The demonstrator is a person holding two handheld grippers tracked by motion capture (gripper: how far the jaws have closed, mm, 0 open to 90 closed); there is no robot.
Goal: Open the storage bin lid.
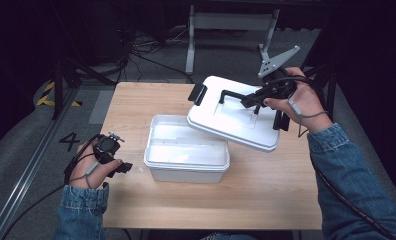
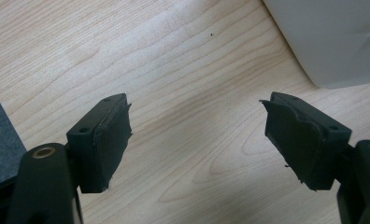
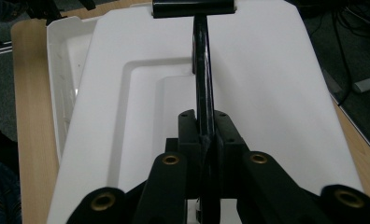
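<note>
The lid's black handle (image 3: 202, 70) is clamped between the right jaws.

A light wooden table (image 1: 266, 180) with a visible grain fills the middle of the high view, its near edge running along the bottom of the frame. Directly on it, a little left of centre, stands an open white plastic box (image 1: 186, 150), rectangular with rounded corners and a flat rim; its inside looks bare. In the left gripper view the same pale wood (image 2: 174, 70) spans the frame and a white corner of the box (image 2: 332, 37) sits at the upper right. The rest of the tabletop, at lower right and upper left of the high view, is bare wood. The table stands on a grey floor (image 1: 151, 67).
</note>
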